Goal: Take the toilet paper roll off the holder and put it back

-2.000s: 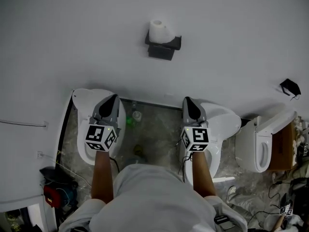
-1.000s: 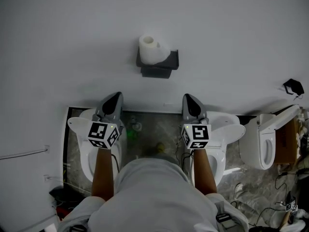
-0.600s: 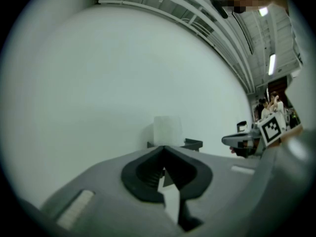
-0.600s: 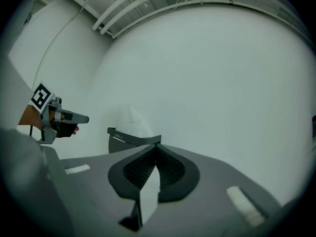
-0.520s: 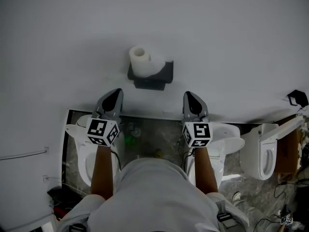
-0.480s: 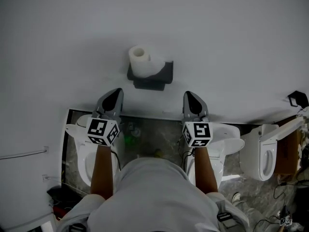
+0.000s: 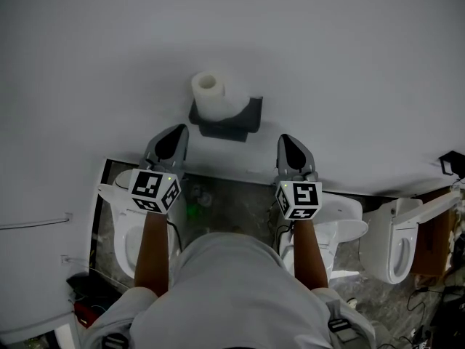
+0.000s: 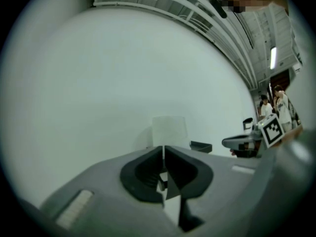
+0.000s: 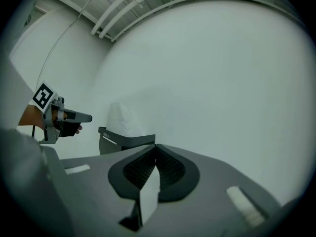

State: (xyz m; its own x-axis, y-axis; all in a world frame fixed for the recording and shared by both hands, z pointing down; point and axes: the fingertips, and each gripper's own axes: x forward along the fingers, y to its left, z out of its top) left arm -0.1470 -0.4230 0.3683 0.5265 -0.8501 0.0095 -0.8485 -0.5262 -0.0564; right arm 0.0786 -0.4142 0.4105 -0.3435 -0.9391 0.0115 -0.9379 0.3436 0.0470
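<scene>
Toilet paper roll [image 7: 211, 93] stands upright at the left end of the dark holder [image 7: 236, 122], its core hole facing up toward the head camera. The holder is fixed to the pale wall [image 7: 327, 64]. From this angle the roll seems to rest on the holder's top – whether a peg runs up through the core cannot be made out.

Both grippers point level at the wall, below the holder in the head view and clear of it. The left gripper [image 7: 174, 133] sits just below the holder's left end; its jaws meet in a thin line with nothing between them. In its own view the left gripper [image 8: 163, 149] lines up with the roll [image 8: 169, 131], with the holder's edge [image 8: 201, 146] showing just to the right. The right gripper [image 7: 288, 147] sits below and to the right of the holder's right end, jaws likewise pressed together and empty. Its own view shows the right gripper [image 9: 155, 147] aimed at bare wall – the roll [image 9: 122, 120] and holder [image 9: 126, 142] lie to its left.

Three white toilets stand along the foot of the wall on the mottled floor [image 7: 232, 202]: one [image 7: 123, 231] under the left forearm, one [image 7: 341, 220] under the right, one [image 7: 392, 238] farther right.
</scene>
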